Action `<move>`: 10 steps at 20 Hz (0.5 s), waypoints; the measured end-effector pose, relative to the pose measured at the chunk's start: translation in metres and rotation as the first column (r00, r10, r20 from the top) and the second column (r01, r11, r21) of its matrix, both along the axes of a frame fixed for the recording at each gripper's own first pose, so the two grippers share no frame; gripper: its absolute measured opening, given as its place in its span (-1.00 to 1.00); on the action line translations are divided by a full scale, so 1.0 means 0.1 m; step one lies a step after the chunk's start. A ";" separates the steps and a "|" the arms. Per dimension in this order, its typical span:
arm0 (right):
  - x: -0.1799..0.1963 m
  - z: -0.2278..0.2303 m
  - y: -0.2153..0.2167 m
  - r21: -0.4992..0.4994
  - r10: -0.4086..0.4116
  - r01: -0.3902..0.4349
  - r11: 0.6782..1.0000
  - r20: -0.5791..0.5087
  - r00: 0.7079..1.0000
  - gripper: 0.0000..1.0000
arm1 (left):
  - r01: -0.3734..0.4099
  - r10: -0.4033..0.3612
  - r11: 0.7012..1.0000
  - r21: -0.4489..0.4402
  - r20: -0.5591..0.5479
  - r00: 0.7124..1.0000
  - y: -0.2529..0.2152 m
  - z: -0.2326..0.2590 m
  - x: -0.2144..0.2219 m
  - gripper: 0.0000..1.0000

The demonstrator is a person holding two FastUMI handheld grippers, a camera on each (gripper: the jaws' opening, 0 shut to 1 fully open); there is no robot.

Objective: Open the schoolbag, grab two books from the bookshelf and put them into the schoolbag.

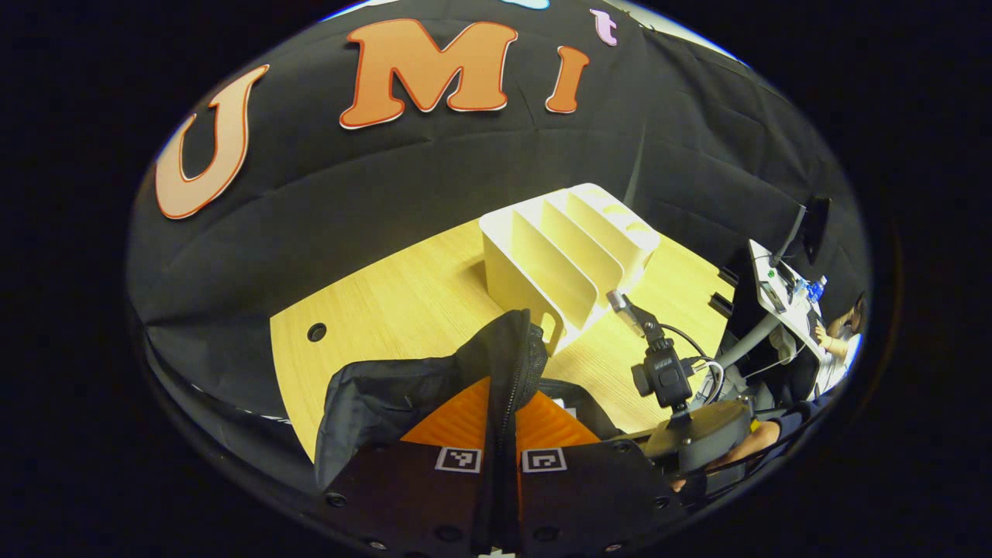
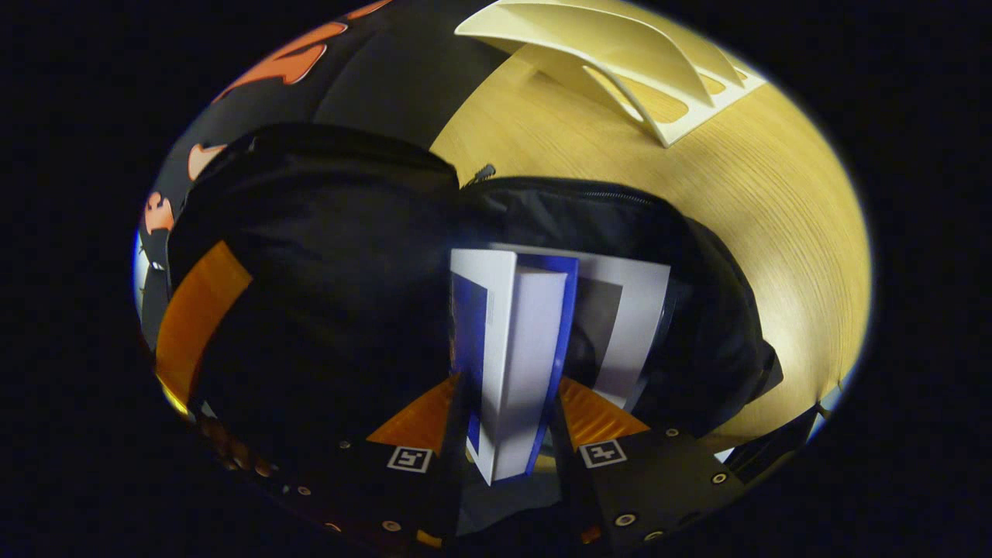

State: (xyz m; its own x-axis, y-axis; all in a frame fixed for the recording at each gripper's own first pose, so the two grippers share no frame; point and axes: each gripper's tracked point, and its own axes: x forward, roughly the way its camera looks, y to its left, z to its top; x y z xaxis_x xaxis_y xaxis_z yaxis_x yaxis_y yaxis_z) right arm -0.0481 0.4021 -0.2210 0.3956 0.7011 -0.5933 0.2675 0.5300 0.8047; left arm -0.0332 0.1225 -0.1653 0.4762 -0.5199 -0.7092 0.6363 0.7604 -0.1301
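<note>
Left gripper view rides low over the schoolbag, facing across the bench toward the bookshelf by the far edge, right gripper view looks steeply down, very near the open schoolbag, both share schoolbag, bookshelf, bench

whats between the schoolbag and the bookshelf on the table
Bare wooden table: in the right gripper view nothing lies between the schoolbag and the empty bookshelf.
</note>
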 end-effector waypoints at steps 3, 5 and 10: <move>-0.05 -0.06 -0.15 -0.170 0.166 -0.153 0.973 0.063 0.984 0.17 | -0.063 0.062 0.998 0.023 0.032 0.998 0.11 -0.02 0.05 -0.90; 0.01 -0.02 -0.31 -0.211 0.209 -0.184 0.960 0.103 0.972 0.40 | -0.124 0.124 0.992 0.025 0.014 0.992 0.13 -0.08 0.02 -0.89; 0.01 0.20 -1.05 -0.222 0.259 -0.219 0.950 0.170 0.951 0.52 | -0.280 0.278 0.958 0.063 0.038 0.960 0.04 -0.13 -0.03 -0.83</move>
